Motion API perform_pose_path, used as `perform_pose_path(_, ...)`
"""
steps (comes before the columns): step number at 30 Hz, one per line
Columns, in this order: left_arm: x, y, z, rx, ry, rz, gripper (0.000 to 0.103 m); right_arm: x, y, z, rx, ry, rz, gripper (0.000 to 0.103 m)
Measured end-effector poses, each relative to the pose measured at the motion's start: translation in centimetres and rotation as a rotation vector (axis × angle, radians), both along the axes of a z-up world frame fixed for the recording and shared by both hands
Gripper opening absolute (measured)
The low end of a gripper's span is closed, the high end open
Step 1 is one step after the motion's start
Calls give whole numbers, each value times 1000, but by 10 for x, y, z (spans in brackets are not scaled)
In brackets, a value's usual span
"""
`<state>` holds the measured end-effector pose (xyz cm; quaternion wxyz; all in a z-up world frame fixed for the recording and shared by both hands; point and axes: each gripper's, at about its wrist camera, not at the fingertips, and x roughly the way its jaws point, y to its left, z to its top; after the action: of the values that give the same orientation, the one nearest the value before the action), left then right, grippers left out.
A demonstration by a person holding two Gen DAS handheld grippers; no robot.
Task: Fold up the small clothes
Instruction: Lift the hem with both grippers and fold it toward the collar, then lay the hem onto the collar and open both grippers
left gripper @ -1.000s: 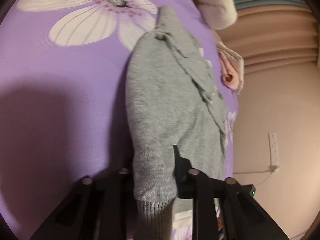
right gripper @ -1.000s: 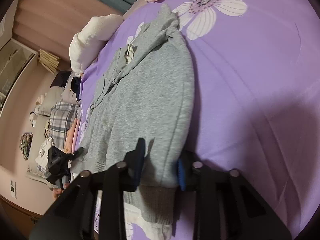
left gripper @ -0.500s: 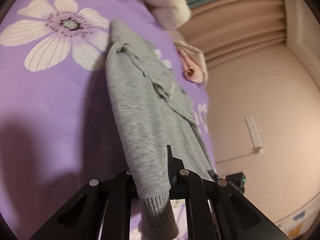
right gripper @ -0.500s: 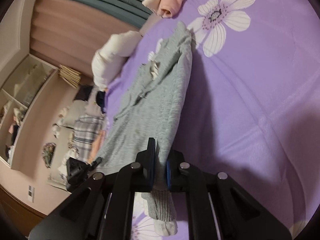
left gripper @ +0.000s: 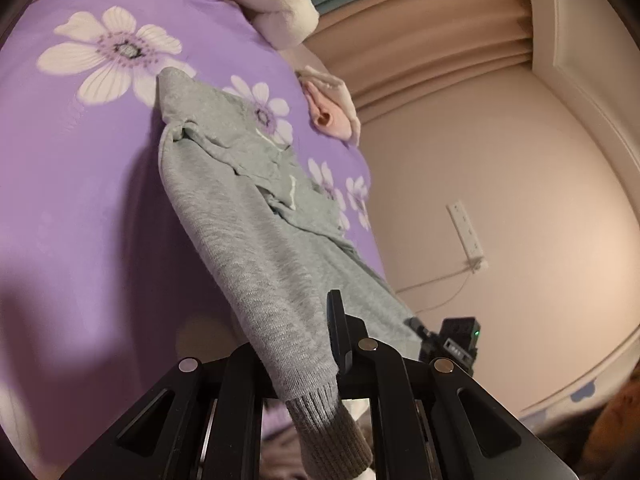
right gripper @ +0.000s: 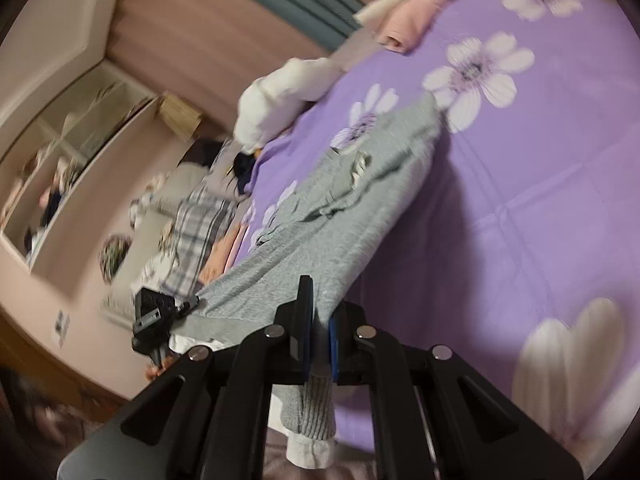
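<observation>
The grey sweater (left gripper: 256,240) hangs stretched between both grippers, its far collar end resting on the purple flowered bedspread (left gripper: 80,208), its ribbed hem drooping past the jaws. The left gripper (left gripper: 304,356) has its jaws clamped on one hem corner; the right gripper (right gripper: 318,344) pinches the other corner between narrow jaws. To fold cleanly, keep the hem taut and level, then carry both corners together toward the collar, well short of the pink garment (left gripper: 332,116) beyond the sweater.

Grey knit sweater (left gripper: 256,240), ribbed hem, lifted by hem, far end draped on purple bedspread (left gripper: 72,184).
</observation>
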<state>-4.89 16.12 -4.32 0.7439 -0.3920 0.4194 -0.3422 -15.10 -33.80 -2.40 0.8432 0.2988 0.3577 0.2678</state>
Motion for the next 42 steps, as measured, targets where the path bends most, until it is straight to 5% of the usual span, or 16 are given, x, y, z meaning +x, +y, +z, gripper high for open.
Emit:
perform_pose_path(8, 5, 0, 4, 17, 80, 32, 8, -8, 8, 14, 8, -25, 57, 8)
perform_pose_path(17, 93, 21, 12, -70, 170, 120, 8, 93, -15, -6, 252, 147, -71, 9)
perform_pose_path(23, 175, 25, -16, -83, 297, 207, 8, 166, -34, -28, 359, 223, -225, 10)
perform_pose_path(28, 217, 11, -54, -31, 401, 229, 8, 197, -37, -47, 311, 286, -250, 12)
perform_pose_path(30, 223, 10, -62, -31, 417, 223, 8, 195, -25, -49, 276, 302, -187, 33)
perform_pose_path(33, 225, 9, -64, 1, 415, 208, 10, 180, -11, -49, 182, 314, -127, 42)
perform_pose_path(35, 222, 10, -65, -9, 420, 193, 18, 172, -5, -54, 162, 340, -97, 43)
perform_pose_path(37, 217, 13, -63, -12, 419, 188, 45, 171, 2, -61, 137, 360, -72, 43)
perform_pose_path(38, 213, 15, -61, -7, 419, 187, 51, 171, 8, -61, 129, 359, -47, 43)
perform_pose_path(42, 196, 24, -55, 6, 411, 181, 54, 180, 29, -67, 15, 370, -10, 43)
